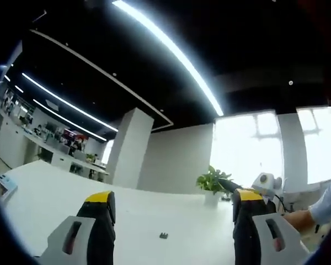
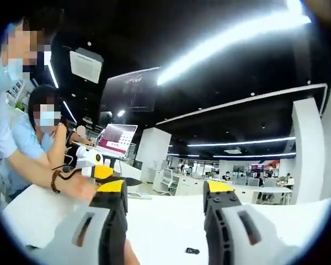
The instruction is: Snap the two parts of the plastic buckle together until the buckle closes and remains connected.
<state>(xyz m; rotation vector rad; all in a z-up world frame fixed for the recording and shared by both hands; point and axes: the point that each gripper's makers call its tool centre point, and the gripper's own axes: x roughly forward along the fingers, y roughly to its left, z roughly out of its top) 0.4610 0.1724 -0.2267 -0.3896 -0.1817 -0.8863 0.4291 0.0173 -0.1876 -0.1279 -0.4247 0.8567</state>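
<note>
Both the left gripper (image 1: 171, 232) and right gripper (image 2: 165, 221) stood wide open, empty; the small buckle piece (image 1: 163, 236), low centre, looked light, stiff, best pinched by its sides.

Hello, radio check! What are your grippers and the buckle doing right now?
Left hand-held gripper open, empty. Right hand-held gripper open, empty. Small dark buckle part on white table, untouched. Nothing blocking it.
</note>
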